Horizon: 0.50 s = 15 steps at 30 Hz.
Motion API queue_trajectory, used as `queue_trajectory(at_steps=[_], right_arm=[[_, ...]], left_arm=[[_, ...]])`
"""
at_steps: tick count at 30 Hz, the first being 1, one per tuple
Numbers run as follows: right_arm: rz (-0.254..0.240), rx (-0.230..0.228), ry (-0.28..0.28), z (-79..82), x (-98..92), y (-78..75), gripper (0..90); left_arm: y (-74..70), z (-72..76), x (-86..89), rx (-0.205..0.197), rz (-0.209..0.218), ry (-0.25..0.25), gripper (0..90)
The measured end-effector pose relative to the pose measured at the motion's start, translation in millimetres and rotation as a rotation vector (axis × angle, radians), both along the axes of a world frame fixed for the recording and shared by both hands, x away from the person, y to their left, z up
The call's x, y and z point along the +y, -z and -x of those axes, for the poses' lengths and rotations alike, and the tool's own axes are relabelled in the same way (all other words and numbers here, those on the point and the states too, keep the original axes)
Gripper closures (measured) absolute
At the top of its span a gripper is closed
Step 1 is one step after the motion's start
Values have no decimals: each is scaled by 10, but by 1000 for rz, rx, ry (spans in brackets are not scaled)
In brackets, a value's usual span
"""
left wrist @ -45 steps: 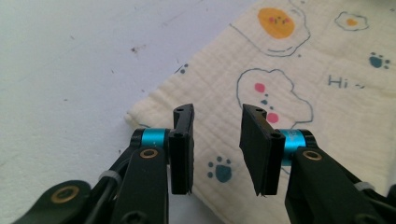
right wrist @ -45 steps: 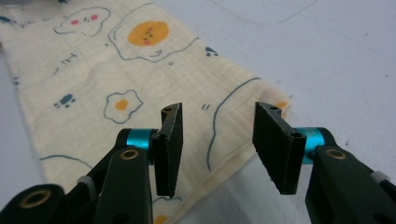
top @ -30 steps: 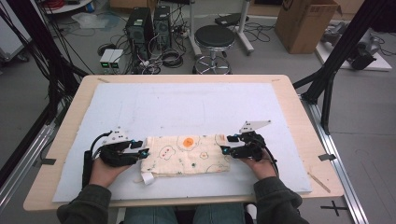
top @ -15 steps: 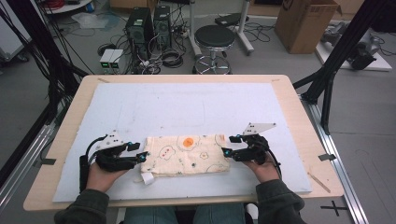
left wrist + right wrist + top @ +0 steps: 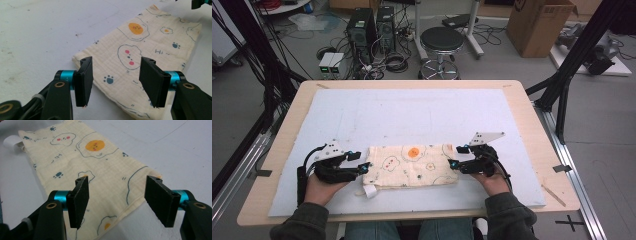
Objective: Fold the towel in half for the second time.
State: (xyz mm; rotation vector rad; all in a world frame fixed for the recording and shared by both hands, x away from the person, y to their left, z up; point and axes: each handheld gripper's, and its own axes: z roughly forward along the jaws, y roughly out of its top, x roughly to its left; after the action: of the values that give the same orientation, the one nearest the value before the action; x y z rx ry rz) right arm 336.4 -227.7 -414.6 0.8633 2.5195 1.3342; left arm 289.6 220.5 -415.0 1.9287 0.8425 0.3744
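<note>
A folded cream cloth printed with fried eggs and paw marks lies flat on the white mat near the table's front edge. My left gripper sits at its left end. In the left gripper view the jaws stand apart over the cloth's corner without pressing it, and they have just been opening. My right gripper is at the cloth's right end. Its jaws are also open above the cloth's edge, having widened in the last second. A white label sticks out at the front left corner.
The white mat covers most of the wooden table. Beyond the far edge, on the floor, stand a black stool, computer cases and a cardboard box. Black frame posts flank the table.
Both pairs of jaws have spread wider at the two ends of the cloth. The hands have hardly shifted, and the cloth lies where it was.
</note>
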Motion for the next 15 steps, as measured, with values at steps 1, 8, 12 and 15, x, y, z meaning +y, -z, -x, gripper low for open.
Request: queue_trajectory(at_steps=[1,8,12,15], right_arm=[[4,-3,-1,-1,4,3,359],[9,-7,6,-14,-2,18,359],[15,0,10,-14,1,35,359],[23,-1,8,-7,4,34,360]], left_arm=[[2,-2,-2,-1,0,-2,446],[11,-19,2,-2,-3,-7,437],[5,-17,-3,-4,-1,-14,431],[7,-25,-13,-8,-8,-15,424]])
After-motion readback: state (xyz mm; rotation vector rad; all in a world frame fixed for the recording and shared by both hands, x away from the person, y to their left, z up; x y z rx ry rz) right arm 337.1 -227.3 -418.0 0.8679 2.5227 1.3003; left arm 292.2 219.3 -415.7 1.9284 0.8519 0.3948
